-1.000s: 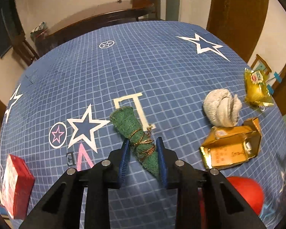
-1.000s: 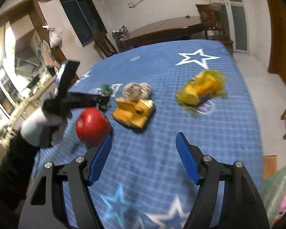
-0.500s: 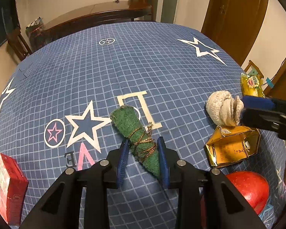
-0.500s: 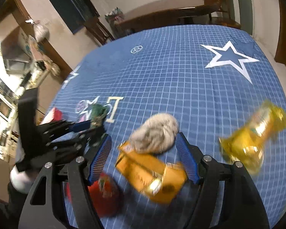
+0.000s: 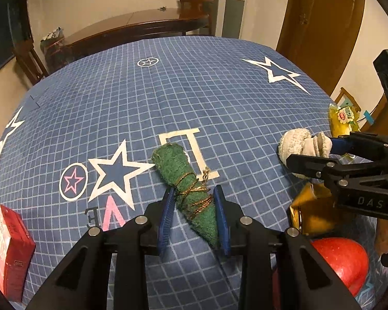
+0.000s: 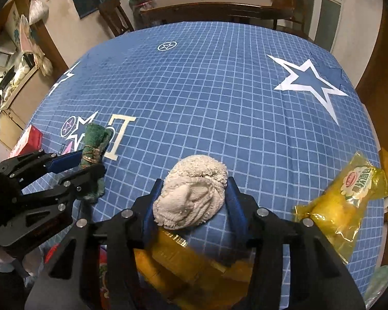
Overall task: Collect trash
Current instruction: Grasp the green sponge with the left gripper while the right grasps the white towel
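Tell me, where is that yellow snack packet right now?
In the right wrist view the yellow snack packet lies at the right on the blue tablecloth, just right of the white towel ball.

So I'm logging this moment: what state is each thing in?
left gripper: shut on the green rolled cloth, tied with cord.
right gripper: jaws just closing, pads against the white rolled cloth.
yellow carton: opened, on its side.
yellow snack packet: lying flat.
red box: closed.

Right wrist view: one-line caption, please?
Right gripper closing around a white towel on the blue cloth, orange box below.
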`<move>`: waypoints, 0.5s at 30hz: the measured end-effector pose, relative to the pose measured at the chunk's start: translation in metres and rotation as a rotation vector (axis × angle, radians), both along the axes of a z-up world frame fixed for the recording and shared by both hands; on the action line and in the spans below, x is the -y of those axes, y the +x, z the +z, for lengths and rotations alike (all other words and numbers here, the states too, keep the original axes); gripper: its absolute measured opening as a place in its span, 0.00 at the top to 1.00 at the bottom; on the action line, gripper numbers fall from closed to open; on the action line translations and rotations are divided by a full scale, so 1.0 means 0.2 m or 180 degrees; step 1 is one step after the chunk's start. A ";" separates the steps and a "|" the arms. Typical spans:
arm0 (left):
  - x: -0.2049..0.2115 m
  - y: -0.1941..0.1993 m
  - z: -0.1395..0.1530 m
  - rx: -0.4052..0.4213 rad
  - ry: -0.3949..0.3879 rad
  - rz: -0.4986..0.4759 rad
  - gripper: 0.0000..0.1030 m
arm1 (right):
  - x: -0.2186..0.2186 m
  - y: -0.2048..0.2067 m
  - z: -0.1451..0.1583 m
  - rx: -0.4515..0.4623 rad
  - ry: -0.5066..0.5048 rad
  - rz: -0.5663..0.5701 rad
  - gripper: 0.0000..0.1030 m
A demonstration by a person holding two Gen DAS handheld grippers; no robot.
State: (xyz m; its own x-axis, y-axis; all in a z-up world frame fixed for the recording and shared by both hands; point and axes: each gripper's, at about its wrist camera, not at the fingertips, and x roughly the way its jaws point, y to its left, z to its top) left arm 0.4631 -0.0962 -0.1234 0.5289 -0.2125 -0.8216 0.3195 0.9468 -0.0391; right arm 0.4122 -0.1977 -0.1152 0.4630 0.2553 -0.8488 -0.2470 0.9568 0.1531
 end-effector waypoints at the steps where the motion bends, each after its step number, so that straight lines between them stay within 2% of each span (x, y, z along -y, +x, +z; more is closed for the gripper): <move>1: 0.00 0.00 0.00 0.0001 -0.0001 0.0004 0.69 | 0.00 0.01 -0.02 -0.0056 0.0021 0.0000 0.52; 15: 0.00 0.00 0.00 0.0032 -0.0013 0.0019 0.69 | 0.02 -0.03 0.00 0.0038 -0.0027 0.0058 0.52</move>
